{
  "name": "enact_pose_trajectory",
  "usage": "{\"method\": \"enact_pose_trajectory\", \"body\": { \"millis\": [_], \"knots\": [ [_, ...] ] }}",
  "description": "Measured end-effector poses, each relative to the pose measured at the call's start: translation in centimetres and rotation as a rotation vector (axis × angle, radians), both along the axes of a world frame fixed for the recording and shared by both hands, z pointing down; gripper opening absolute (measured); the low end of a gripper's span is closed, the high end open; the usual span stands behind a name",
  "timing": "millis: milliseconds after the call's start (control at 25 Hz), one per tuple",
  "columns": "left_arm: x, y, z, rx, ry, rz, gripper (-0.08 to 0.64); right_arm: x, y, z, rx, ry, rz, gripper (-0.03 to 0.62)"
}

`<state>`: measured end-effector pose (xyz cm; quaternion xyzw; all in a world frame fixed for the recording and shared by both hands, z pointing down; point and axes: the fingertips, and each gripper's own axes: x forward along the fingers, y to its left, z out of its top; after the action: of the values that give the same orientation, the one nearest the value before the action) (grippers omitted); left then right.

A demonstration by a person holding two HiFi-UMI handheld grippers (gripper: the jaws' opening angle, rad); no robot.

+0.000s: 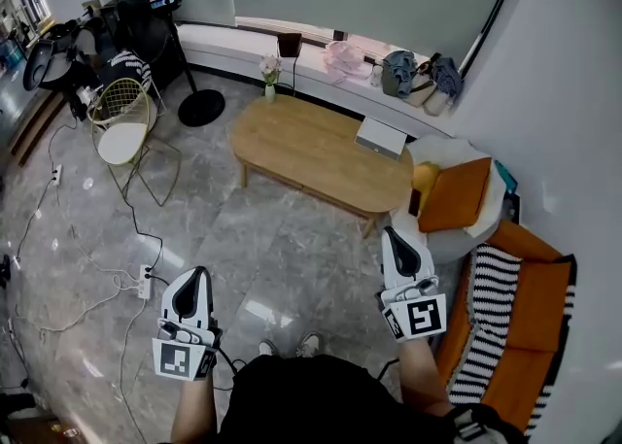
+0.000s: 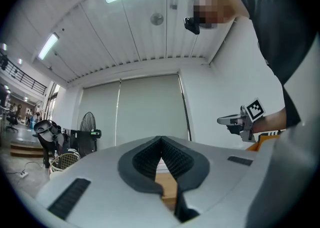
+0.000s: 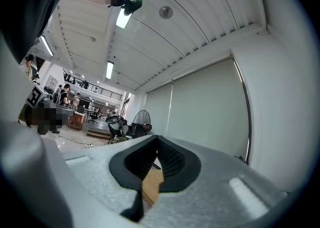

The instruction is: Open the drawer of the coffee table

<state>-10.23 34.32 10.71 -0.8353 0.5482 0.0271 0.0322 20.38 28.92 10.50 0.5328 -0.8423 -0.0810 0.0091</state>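
While the person is standing on the grey marble floor (image 1: 262, 248), well apart from the wooden coffee table (image 1: 311, 153), both grippers are pointing level toward it. The left gripper (image 2: 161, 141) is keeping its jaws pressed fully together with nothing between them. The right gripper (image 3: 157, 142) is looking the same, its pads meeting at the tips and gripping nothing. The coffee table is sitting ahead of the grippers, its right end near an orange cushion (image 1: 457, 194). A white box (image 1: 381, 137) is lying on the tabletop near that end, and a small flower vase (image 1: 270, 83) is standing by the far left corner. The drawer is too small to make out.
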Motion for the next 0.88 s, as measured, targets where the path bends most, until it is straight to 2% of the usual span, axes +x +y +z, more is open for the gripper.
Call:
{"method": "enact_pose_trajectory", "body": {
  "millis": [200, 440, 600, 760, 880],
  "knots": [
    [0.6, 0.3, 0.6, 0.002, -0.008, -0.005, 0.008, 1.1, 0.2, 1.2, -0.009, -0.018, 0.009, 0.005],
    [-1.5, -1.1, 1.4, -0.007, 0.011, 0.005, 0.008, -0.9, -0.2, 2.1, -0.033, 0.006, 0.017, 0.005],
    [-2.3, -5.2, 2.2, -0.013, 0.030, 0.039, 0.008, -1.8, -3.1, 2.4, -0.045, 0.027, 0.042, 0.005],
    [-2.0, -12.0, 3.0, -0.030, 0.052, 0.081, 0.006, -1.6, -9.1, 2.9, -0.067, 0.038, 0.080, 0.005],
    [-3.3, -17.3, 1.6, 0.013, 0.047, 0.119, 0.008, -3.7, -13.7, 1.8, -0.059, 0.055, 0.092, 0.005]
  ]
}}
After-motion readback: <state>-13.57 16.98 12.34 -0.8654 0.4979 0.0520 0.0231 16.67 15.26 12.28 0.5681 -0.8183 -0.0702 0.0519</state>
